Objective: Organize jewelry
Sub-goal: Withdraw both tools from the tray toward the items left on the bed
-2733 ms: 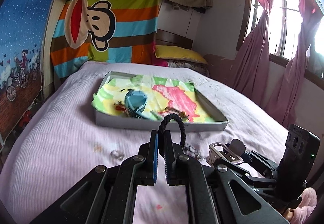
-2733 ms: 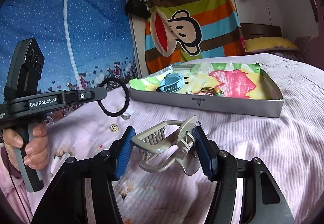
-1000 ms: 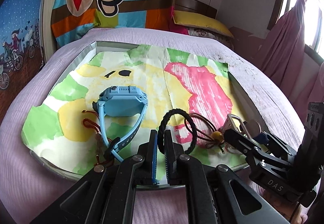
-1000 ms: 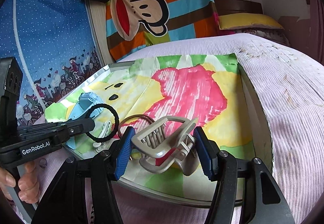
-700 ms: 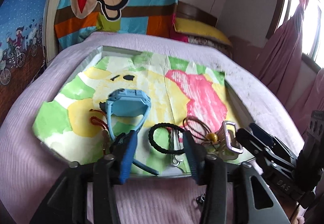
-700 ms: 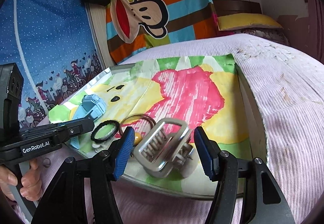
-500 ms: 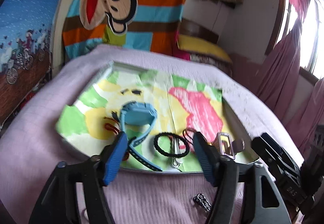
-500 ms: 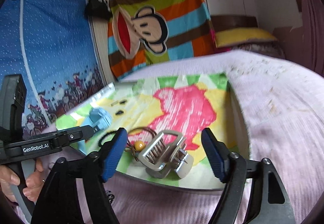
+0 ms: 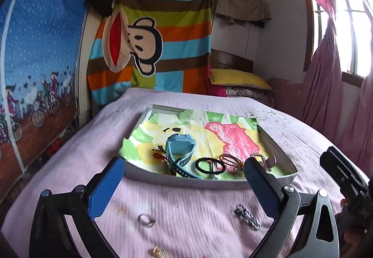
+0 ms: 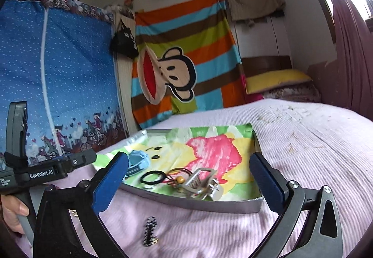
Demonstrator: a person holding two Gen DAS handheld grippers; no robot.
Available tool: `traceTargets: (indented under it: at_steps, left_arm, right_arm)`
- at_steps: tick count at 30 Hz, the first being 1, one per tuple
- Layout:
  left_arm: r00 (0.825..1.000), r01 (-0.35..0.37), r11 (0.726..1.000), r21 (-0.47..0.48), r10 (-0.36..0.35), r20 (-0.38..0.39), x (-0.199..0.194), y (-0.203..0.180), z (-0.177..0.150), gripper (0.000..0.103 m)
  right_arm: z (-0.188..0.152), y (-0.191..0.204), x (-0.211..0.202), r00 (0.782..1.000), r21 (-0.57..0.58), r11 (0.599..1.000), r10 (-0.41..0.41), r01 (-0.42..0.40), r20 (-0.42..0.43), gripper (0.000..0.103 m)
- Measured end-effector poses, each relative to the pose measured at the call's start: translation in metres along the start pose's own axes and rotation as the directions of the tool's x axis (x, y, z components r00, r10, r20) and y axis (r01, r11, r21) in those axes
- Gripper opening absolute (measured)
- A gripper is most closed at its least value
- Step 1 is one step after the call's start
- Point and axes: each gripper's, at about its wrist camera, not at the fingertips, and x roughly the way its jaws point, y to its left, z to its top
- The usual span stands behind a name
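A grey tray lined with a painted sheet sits on the pink bed. In its near part lie a black hair tie, a blue watch, a brown beaded tie and a silver claw clip. My left gripper hangs over the bedspread just short of the tray, jaws opening wide with nothing between them. My right gripper stands likewise before the tray's near wall, jaws opening and clear of the clip.
On the bedspread in front of the tray lie a ring, a black-and-white hair clip and a small gold piece. A yellow pillow lies at the bed's head, with pink curtains on the right.
Both grippers opened and drew back from the tray. The black hair tie left the left jaws and the claw clip left the right jaws; both now lie in the tray.
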Motion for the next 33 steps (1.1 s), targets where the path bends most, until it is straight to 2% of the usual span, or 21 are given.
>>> traceTargets:
  at_steps: [6, 18, 26, 33]
  left_arm:
    - [0.999, -0.014, 1.0, 0.019, 0.014, 0.036, -0.028, 0.008, -0.008, 0.103]
    - [0.998, -0.043, 0.998, 0.044, 0.041, 0.042, -0.064, 0.026, -0.031, 0.103]
    - [0.999, -0.049, 0.997, 0.055, 0.049, 0.0, -0.065, 0.037, -0.051, 0.103]
    - [0.997, -0.059, 0.997, 0.052, 0.061, -0.049, -0.057, 0.044, -0.06, 0.103]
  right_arm:
    - [-0.004, 0.018, -0.033, 0.999, -0.032, 0.999, 0.011, -0.009, 0.051, 0.102]
    - [-0.016, 0.032, -0.072, 0.998, -0.055, 0.998, -0.003, 0.006, 0.057, 0.102]
    - [-0.029, 0.039, -0.082, 0.999, -0.079, 0.997, -0.011, 0.014, 0.04, 0.102]
    - [-0.044, 0.038, -0.077, 1.0, -0.085, 0.996, -0.015, 0.014, -0.02, 0.102]
